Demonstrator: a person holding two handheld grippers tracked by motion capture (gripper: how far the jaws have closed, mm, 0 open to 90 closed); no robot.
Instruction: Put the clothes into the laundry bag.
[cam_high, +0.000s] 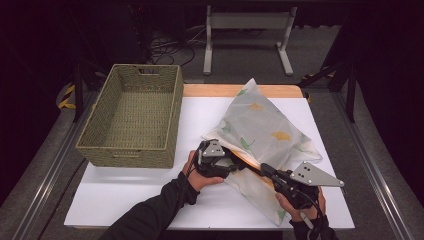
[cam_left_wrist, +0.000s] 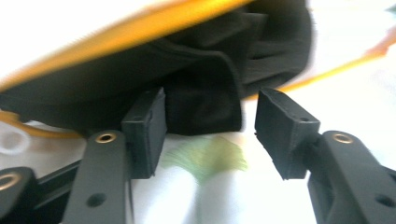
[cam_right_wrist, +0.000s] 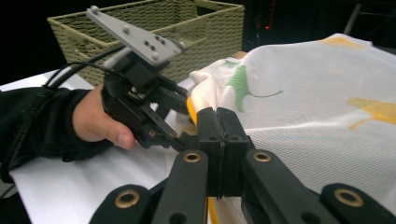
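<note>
- Right gripper (cam_right_wrist: 219, 140), closest to its own cam: jaws clamped tight on mesh bag (cam_high: 260, 132) at the yellow-trimmed opening edge (cam_right_wrist: 191, 112).
- Bag lies on white table (cam_high: 125, 190), right of centre, near corner lifted betw. both grippers. Looks light, floppy, thin mesh w/ leaf print; probably sags and slides, so best held at the trim, not the loose panel.
- Dark cloth (cam_left_wrist: 201, 88) sits inside the mouth; soft, likely to bunch up.
- Left gripper (cam_left_wrist: 210, 126): jaws spread apart, nothing pinched, at the bag mouth facing that cloth.
- Wicker basket (cam_high: 132, 115) stands far left, apart from bag.
</note>
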